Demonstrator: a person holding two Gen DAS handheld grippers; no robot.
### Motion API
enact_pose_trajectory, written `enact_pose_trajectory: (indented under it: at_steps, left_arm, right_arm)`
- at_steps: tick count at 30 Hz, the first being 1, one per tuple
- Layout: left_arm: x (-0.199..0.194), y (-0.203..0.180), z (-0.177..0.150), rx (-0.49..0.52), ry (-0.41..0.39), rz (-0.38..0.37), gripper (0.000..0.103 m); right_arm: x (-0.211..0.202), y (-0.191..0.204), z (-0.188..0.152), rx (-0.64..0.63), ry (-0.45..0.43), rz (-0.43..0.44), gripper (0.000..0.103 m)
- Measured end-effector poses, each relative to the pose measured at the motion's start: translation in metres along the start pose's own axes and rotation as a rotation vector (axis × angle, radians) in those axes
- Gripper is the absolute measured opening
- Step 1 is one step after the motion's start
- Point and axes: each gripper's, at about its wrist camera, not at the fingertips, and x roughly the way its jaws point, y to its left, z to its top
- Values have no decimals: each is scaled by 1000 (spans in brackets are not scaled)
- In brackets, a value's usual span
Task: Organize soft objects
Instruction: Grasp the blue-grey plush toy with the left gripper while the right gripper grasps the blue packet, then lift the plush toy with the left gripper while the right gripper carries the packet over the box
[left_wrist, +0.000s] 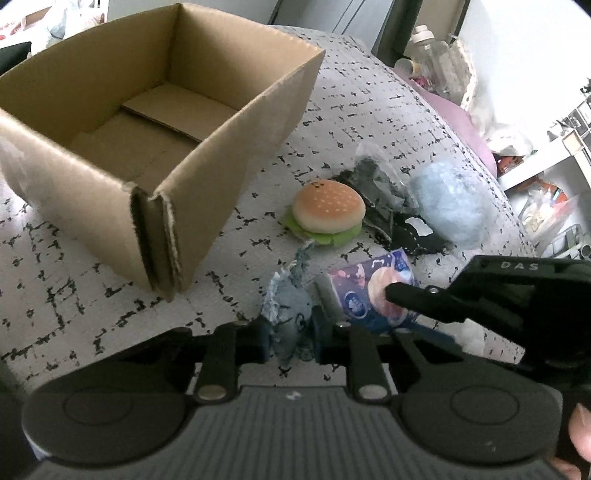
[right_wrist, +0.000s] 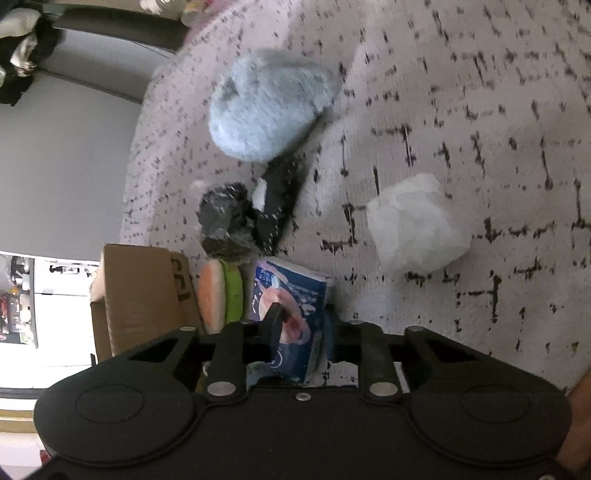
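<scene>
Left wrist cam sits low behind its tongs (left_wrist: 288, 332), looking across the speckled white bedspread (left_wrist: 369, 122). Right wrist cam is rolled sideways, close over the same bedspread. Both catch the blue printed tissue pack (left_wrist: 369, 291) and plush hamburger toy (left_wrist: 327, 212) just ahead.

Cardboard box (right_wrist: 144, 295) half hidden; burger toy (right_wrist: 218, 295) partly.

Left gripper (left_wrist: 288, 332): held low, jaws narrowed and clamped on a denim scrap (left_wrist: 286, 314) between its fingers. Right gripper (right_wrist: 299, 332): turned on its side, jaws closed against a tissue pack (right_wrist: 291, 310) (one dark finger (left_wrist: 410, 295) presses the pack's face). Fingertips of a hand (left_wrist: 580, 435) show at the frame edge.
</scene>
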Motion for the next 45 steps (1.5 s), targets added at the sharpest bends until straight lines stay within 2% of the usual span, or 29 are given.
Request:
enact_pose_trajectory:
  at_steps: [10,15,32,39,45]
  left_arm:
    - [-27,-12,-5,42,-46,-39,18]
    - [-46,-18,0,73,-85,-51,18]
    - [-85,-17,26,170,-123,-21,18]
    - [-100,-18,43,216,-150,-20,18]
    - [-109,-10,58,217,-167,-12,18]
  right_arm:
    - [-33,-5,-7,4,-119,77,18]
    - [-43,2,-13,-29,-140,116,18]
    - [-68,28,-23,-157,-226,201,18]
    - [-75,45,-27,-231,-256,270,18]
    - [-78,57,-32,-284,-279,314,18]
